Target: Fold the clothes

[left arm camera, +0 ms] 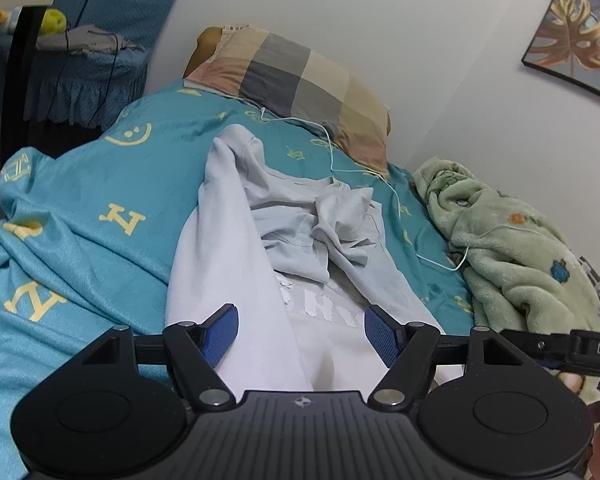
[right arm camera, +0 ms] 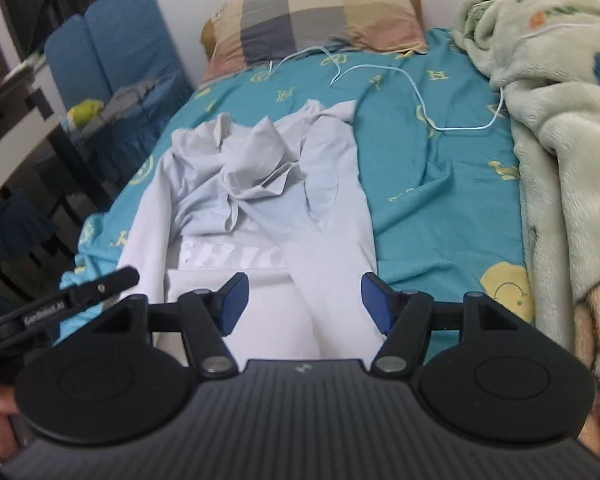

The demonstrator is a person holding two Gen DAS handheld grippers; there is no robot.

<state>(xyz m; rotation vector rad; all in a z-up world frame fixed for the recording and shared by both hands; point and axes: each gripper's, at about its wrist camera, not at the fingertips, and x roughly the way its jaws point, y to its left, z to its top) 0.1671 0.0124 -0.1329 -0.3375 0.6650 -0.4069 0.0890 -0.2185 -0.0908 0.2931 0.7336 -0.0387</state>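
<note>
Pale grey long-sleeved top (left arm camera: 300, 240): near hem hidden beneath both tongs' bodies; white chest print partly covered by bunched sleeves, unreadable. Framed leaf picture (left arm camera: 580, 36) cropped at edge.

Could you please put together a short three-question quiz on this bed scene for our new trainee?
1. True or false: the left gripper is shut on the pale garment.
2. Multiple choice: the thin white cable runs from near the checked pillow towards A) the green fleece blanket, B) a laptop, C) a lamp.
3. Fill in: the garment lies on a teal ____ printed with yellow letters and smiley faces.

Key
1. False: both the left and the right gripper are open above the garment.
2. A.
3. Bedsheet.
</note>
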